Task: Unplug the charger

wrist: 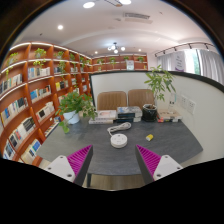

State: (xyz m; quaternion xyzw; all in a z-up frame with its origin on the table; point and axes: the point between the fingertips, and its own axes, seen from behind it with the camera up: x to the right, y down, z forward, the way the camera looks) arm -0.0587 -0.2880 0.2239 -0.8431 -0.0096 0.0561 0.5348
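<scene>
A round white charger [118,140] lies on the grey table [170,145], just ahead of my fingers and about midway between them. A white cable [120,126] runs from it in a loop toward the far side of the table. My gripper [114,160] is open and empty, held low over the table's near part. Its magenta pads show at the left [80,160] and at the right [148,158]. The charger is beyond the fingertips and not touched. I cannot see where the cable is plugged in.
A potted plant in a white pot [72,108] stands at the table's far left, and a taller plant [158,88] at the far right. A small black object [150,137] lies right of the charger. Two chairs [112,100] stand behind the table, and bookshelves [25,95] fill the left wall.
</scene>
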